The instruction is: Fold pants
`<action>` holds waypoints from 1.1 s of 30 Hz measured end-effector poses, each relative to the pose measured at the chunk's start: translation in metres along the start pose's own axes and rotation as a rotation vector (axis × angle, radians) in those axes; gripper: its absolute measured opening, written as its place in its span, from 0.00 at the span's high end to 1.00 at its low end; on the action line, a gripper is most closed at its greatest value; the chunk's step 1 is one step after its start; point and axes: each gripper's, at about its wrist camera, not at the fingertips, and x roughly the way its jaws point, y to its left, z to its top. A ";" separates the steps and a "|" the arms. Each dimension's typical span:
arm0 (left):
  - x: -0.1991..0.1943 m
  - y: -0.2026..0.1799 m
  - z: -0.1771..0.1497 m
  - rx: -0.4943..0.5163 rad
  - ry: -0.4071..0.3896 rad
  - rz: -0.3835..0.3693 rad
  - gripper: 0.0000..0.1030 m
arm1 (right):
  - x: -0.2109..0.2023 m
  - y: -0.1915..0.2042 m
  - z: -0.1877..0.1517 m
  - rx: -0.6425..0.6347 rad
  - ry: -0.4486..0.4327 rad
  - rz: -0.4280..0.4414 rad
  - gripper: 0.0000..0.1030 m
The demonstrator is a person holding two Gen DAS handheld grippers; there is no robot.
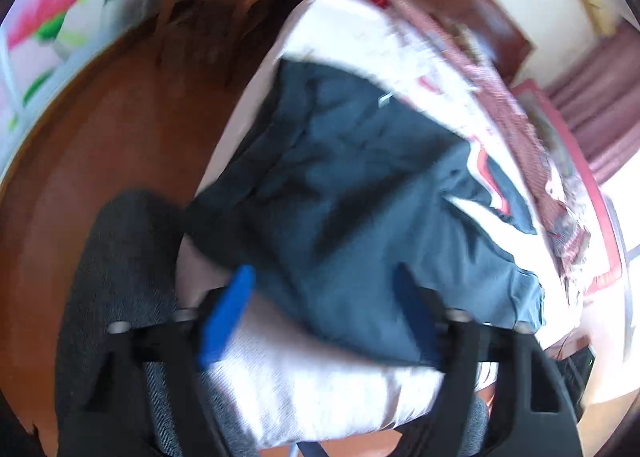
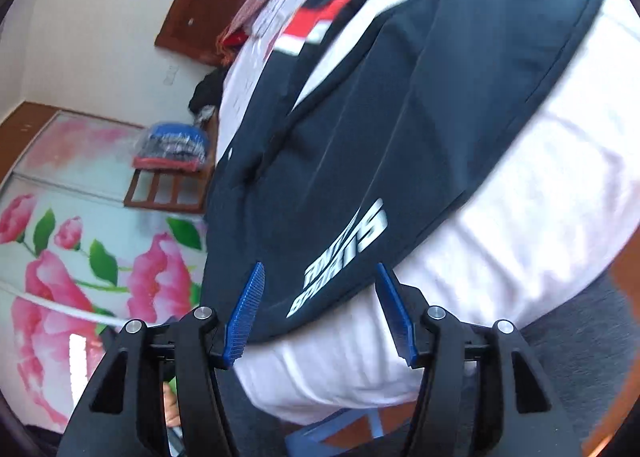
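Dark navy pants (image 1: 360, 177) lie spread on a white cloth-covered surface (image 1: 320, 389). In the right wrist view the pants (image 2: 400, 137) show white lettering near their close edge and a red and white patch further off. My left gripper (image 1: 323, 271) is open just above the near edge of the pants, with its blue pads (image 1: 228, 317) apart and pressing on nothing. My right gripper (image 2: 320, 266) is open too, its pads (image 2: 248, 313) on either side of the lettering and clear of the fabric. The left wrist view is blurred.
The white cloth (image 2: 520, 237) hangs over a grey textured seat (image 1: 120, 257). A brown floor (image 1: 120, 129) lies to the left. A flowered wardrobe door (image 2: 100, 257) and a wooden stool with bagged clothes (image 2: 172, 161) stand beyond. Red patterned bedding (image 1: 520, 117) borders the far side.
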 end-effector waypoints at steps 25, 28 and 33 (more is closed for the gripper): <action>0.008 -0.105 -0.039 0.480 0.080 -0.040 0.02 | -0.027 -0.084 0.173 -0.013 -0.404 -0.667 0.94; 0.012 -0.105 -0.039 0.481 0.106 -0.033 0.02 | -0.049 -0.069 0.168 -0.050 -0.484 -0.628 0.95; 0.016 -0.101 -0.039 0.460 0.127 -0.024 0.02 | -0.093 -0.073 0.155 -0.053 -0.574 -0.650 0.95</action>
